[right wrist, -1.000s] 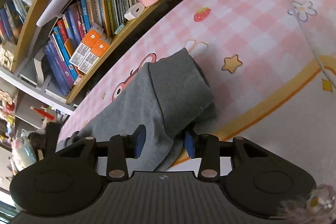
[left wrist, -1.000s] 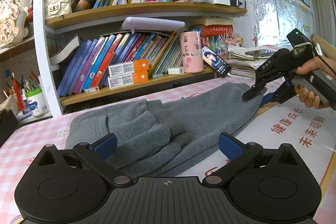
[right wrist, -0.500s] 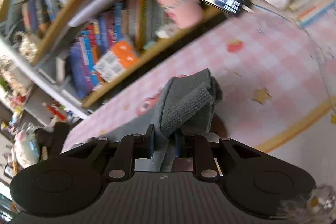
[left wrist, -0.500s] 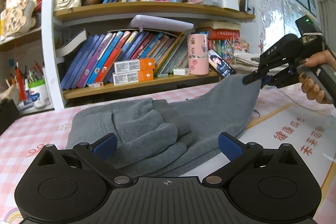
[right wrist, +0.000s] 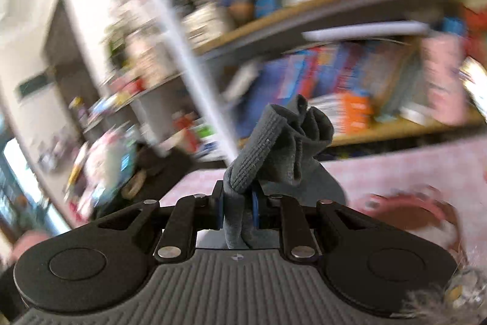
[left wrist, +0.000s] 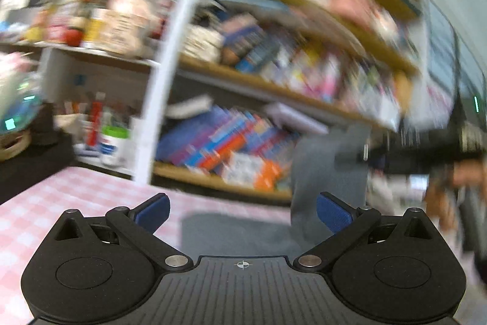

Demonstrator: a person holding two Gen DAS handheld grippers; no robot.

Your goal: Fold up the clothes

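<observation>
My right claw [right wrist: 238, 210] grips the grey ribbed-knit garment's [right wrist: 286, 139] bunched hem, lifted above the pink checked surface [left wrist: 61, 203]. Left claw [left wrist: 242, 212] gapes empty. I'd carry the hem slow, keep tension, lay edges square.

Bright indoor light, heavy motion blur in both views.
Sharp only on the left gripper [left wrist: 242, 210], the right gripper [right wrist: 237, 204] and the grey ribbed cloth [right wrist: 274, 142] pinched there; smeared bookshelf [left wrist: 274, 93] beyond, curved and dark at fisheye corners.
</observation>
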